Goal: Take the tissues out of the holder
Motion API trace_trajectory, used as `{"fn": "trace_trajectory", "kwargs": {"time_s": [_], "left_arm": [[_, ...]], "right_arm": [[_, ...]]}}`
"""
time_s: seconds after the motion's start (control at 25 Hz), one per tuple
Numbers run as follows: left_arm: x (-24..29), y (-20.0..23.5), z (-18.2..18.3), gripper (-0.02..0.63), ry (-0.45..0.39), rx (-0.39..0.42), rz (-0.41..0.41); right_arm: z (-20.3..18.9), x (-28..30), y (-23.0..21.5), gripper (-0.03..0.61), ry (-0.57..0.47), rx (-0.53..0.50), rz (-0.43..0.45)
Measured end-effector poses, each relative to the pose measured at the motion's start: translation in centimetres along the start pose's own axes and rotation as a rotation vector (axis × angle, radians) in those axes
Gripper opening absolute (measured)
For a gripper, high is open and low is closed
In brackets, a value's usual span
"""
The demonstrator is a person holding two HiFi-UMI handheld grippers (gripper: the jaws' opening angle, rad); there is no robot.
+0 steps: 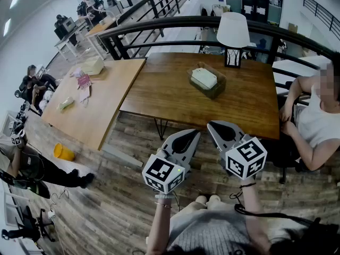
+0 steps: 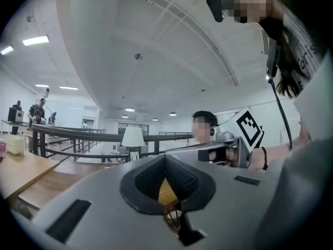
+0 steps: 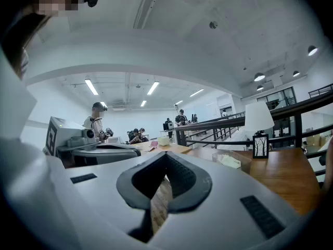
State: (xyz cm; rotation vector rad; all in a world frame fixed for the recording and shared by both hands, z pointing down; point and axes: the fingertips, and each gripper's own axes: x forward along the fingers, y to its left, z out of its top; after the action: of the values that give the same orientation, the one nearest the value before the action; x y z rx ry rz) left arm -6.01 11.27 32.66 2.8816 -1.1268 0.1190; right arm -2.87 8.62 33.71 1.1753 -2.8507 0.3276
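Left gripper point(image 1: 192, 135) and right gripper point(image 1: 213, 126) are both closed, empty, well short of the holder point(image 1: 215, 91). Open one (right looks nearer) before pinching the tissues point(image 1: 204, 78) from above.

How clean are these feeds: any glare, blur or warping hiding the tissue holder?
Head view: evenly lit, sharp, fisheye bends the railing, tissue holder clear. Right gripper view: holder small but legible, dark vignette at edges. Left gripper view: same vignette, holder not discernible.
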Motion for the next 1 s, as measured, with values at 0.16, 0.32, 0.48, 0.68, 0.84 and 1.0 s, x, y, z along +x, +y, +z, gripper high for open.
{"fn": "trace_trajectory", "kwargs": {"time_s": [0.16,0.32,0.48,0.68,0.84,1.0], "left_arm": [[0.4,-0.1,0.1,0.008,0.0,-0.002,0.003],[0.8,-0.1,0.3,0.008,-0.004,-0.005,-0.004],[1.2,-0.1,0.1,0.008,0.0,-0.007,-0.008],[1.6,0.3,0.2,0.008,-0.01,-0.018,-0.001],[2.2,0.6,0.2,0.008,-0.019,-0.033,0.021],[3.0,0.7,0.4,0.008,-0.033,-0.045,0.04]], "right_arm": [[0.1,-0.1,-0.4,0.012,0.004,-0.004,0.008],[0.3,0.0,-0.7,0.012,0.006,-0.001,0.009],[0.1,0.1,-1.0,0.012,0.007,0.002,0.011],[0.3,0.3,-1.5,0.012,0.001,0.015,0.023],[0.8,0.3,-2.2,0.012,-0.01,0.033,0.054],[1.1,0.3,-2.9,0.012,-0.009,0.025,0.085]]}}
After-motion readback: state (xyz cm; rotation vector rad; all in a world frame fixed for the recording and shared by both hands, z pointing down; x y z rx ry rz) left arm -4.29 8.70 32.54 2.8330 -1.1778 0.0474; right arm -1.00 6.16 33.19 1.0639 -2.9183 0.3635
